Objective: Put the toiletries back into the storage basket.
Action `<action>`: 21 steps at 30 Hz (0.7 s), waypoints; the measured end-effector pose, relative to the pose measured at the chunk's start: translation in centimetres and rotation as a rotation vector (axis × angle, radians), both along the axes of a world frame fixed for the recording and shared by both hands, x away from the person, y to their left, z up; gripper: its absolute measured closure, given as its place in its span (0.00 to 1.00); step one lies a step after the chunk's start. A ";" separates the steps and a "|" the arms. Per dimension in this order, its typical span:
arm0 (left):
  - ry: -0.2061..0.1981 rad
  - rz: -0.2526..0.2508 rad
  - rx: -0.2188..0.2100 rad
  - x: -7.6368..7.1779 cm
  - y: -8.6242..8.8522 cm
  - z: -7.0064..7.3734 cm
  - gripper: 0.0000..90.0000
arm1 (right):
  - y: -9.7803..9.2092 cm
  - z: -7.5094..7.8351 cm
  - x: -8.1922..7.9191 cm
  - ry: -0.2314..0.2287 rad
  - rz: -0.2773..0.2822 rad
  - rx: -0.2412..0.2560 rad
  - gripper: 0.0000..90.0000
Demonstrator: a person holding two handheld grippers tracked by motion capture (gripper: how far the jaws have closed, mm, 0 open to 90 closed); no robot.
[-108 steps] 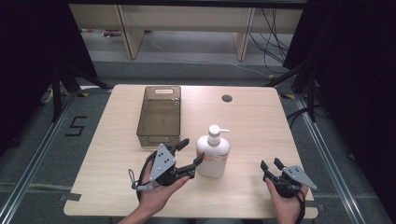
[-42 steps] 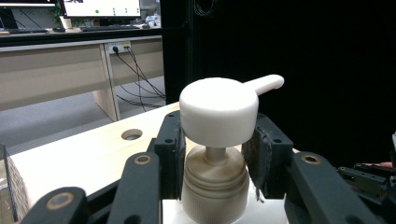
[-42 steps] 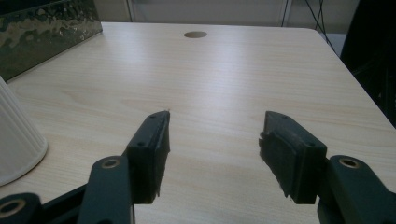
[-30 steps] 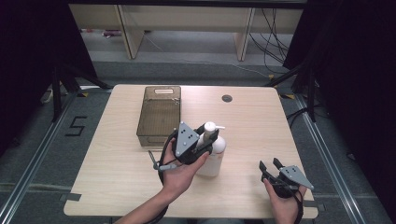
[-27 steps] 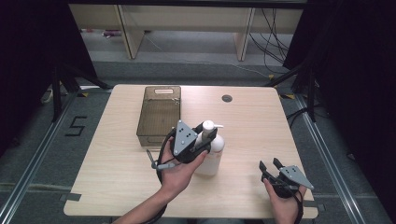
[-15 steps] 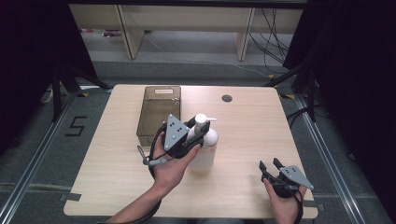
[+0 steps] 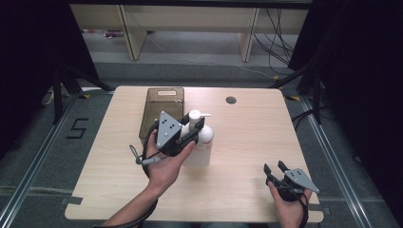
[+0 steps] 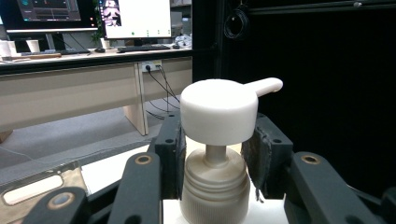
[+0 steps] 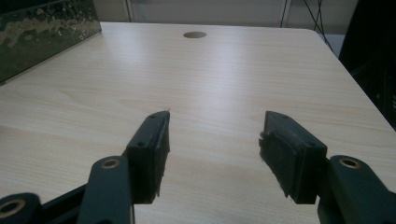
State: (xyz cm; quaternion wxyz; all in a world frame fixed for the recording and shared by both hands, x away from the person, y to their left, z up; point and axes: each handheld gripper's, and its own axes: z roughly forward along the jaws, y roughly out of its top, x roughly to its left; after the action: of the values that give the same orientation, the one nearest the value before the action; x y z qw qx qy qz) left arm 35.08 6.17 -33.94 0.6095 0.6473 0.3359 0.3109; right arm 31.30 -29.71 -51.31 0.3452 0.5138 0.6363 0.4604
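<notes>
**Left gripper on the pump bottle, right gripper idle**

The bin [image 7: 160,116], a translucent brown box, stands at the left rear of the table [image 7: 247,142], long side running away from the person.

The left gripper [image 7: 189,130] sits just right of the bin. Its jaws are closed on the neck of the bottle [image 7: 199,147], one jaw on each side. In the left gripper view the pads [image 8: 173,154] press against the ribbed collar [image 8: 215,186], directly below the pump head [image 8: 218,109]. The nozzle [image 8: 264,86] points right and away from the camera. The bottle is white and upright, at the table's middle, beside the bin's near right corner. Contact between its base and the table cannot be determined.

A round hole [image 7: 231,100] lies in the tabletop behind the bottle, well apart from it.

The right gripper [image 7: 275,170] is at the near right corner of the table, well apart from the bottle. Its jaws stand wide and hold nothing; the right gripper view shows bare tabletop between its fingers [image 9: 152,149].
</notes>
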 end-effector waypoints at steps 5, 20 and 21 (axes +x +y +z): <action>0.000 0.012 -0.004 0.2 0.6 0.2 0.67 | 0.0 0.0 0.0 -0.004 -0.001 -0.005 0.47; -0.004 0.042 -0.023 0.4 2.4 1.1 0.67 | 0.0 0.0 0.0 -0.004 0.000 -0.002 0.47; -0.007 0.047 -0.021 0.4 2.7 1.2 0.67 | 0.0 0.1 -0.1 0.013 -0.011 -0.012 0.47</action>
State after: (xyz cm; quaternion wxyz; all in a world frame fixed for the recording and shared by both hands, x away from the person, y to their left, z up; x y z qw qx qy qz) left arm 35.48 8.89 -32.78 0.6098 0.6317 0.3521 0.3241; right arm 31.21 -29.70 -51.21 0.3468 0.5183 0.6384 0.4511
